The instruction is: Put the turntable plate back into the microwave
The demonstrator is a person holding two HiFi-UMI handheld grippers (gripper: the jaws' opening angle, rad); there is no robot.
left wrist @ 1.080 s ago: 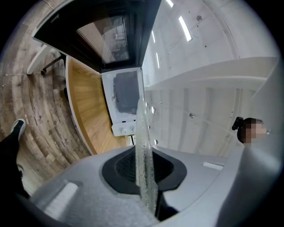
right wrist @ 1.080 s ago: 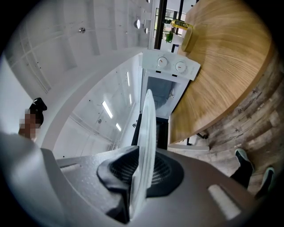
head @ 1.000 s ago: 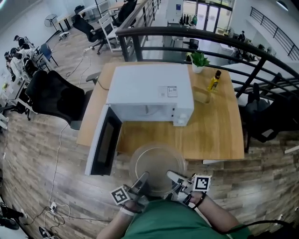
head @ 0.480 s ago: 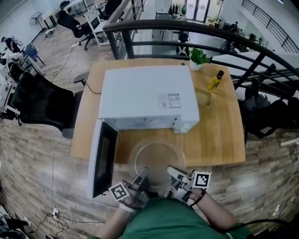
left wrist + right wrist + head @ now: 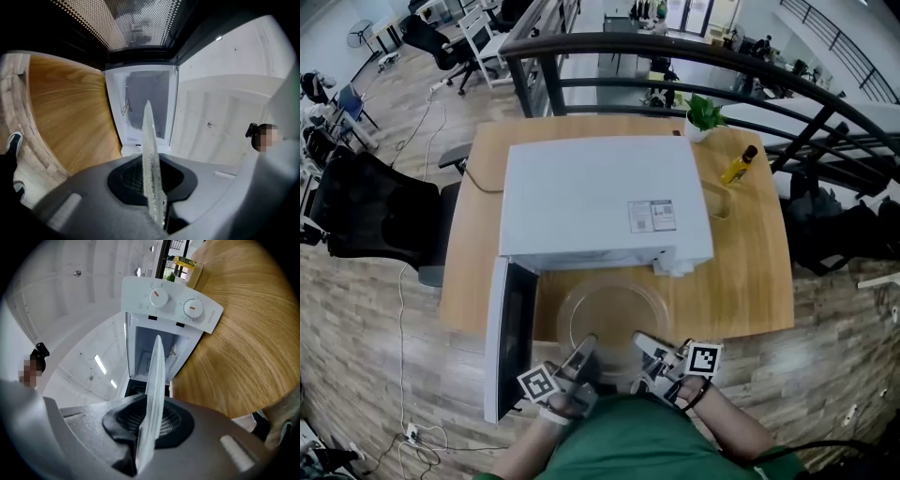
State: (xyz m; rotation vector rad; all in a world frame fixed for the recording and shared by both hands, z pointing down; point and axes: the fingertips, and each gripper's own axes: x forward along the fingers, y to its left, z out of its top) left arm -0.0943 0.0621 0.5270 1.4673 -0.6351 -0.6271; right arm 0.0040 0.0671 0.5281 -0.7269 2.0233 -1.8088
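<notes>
Gripped at its near rim by the left claw (image 5: pixel 586 347) and right claw (image 5: pixel 643 343), the clear round glass turntable plate (image 5: pixel 612 314), just before the open white microwave (image 5: pixel 605 202), should be held level and centred.

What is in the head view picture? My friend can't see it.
The left gripper and right gripper hold a clear turntable plate by its near edge before a white microwave on a wooden table. Its door stands open at left.

The turntable plate (image 5: pixel 612 314), between the left claw (image 5: pixel 584 345) and the right claw (image 5: pixel 641 339), now sits nearer the microwave (image 5: pixel 600 197), its far rim reaching the open front. More of it overlies the counter (image 5: pixel 750 281) than a second ago.
</notes>
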